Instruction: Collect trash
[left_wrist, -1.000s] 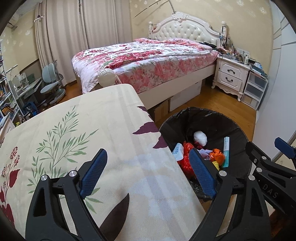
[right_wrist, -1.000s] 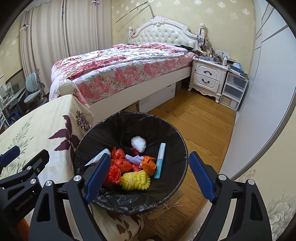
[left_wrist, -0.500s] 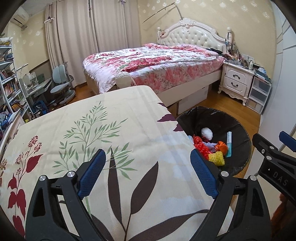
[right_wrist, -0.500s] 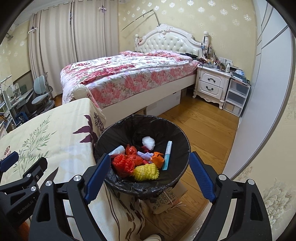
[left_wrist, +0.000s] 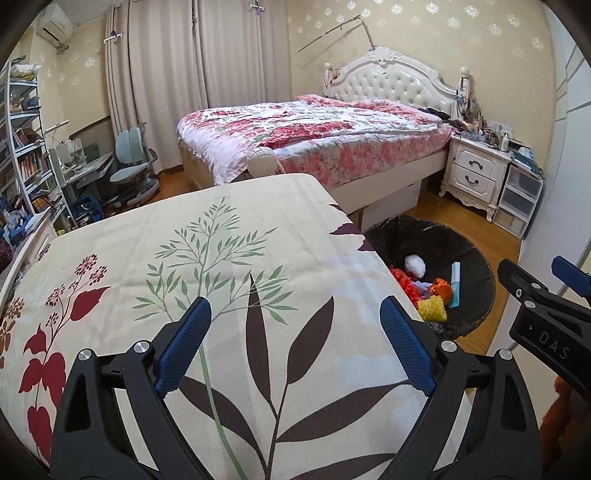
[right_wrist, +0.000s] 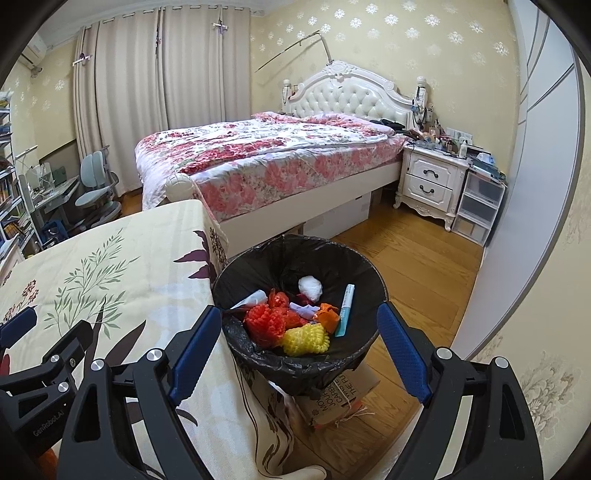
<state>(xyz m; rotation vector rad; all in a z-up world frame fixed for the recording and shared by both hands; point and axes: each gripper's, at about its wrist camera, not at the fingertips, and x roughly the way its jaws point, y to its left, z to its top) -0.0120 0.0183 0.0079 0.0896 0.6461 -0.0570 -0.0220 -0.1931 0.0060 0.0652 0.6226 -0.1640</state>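
Both grippers have drawn back and risen from the trash bin (right_wrist: 299, 288) since a second ago, so that the bin now sits smaller and further off in each wrist view and more of the tablecloth (left_wrist: 229, 258) is exposed. That bin, lined with a black bag, stands on the wooden floor (right_wrist: 417, 266) just beside the table's right edge, between the table and the bed (right_wrist: 266, 158). It holds the collected trash: a red mesh wad (right_wrist: 264, 323), a yellow mesh wad (right_wrist: 306, 339), an orange scrap (right_wrist: 327, 314), a white crumpled ball (right_wrist: 309, 288), a pale wrapper (right_wrist: 255, 298) and a white-and-teal tube (right_wrist: 344, 310) leaning against the inner wall. A cardboard piece with printed lettering (right_wrist: 338, 397) lies on the floor at the bin's base. The right gripper (right_wrist: 299, 350) hangs above the bin's near rim with its jaws spread wide and nothing between the blue pads. The left gripper (left_wrist: 295, 343) hangs over the tablecloth, its jaws likewise spread wide and empty. The cloth is cream with green sprigs, dark leaves and red flowers, and its surface carries no loose items within view. Beyond the table stands the bed with a floral cover and a white tufted headboard (right_wrist: 351, 99). A white nightstand (right_wrist: 428, 181) and plastic drawers (right_wrist: 476, 210) stand at its right. Curtains (right_wrist: 147, 92), a desk chair (left_wrist: 133, 162) and bookshelves (left_wrist: 26, 147) occupy the left side of the room.
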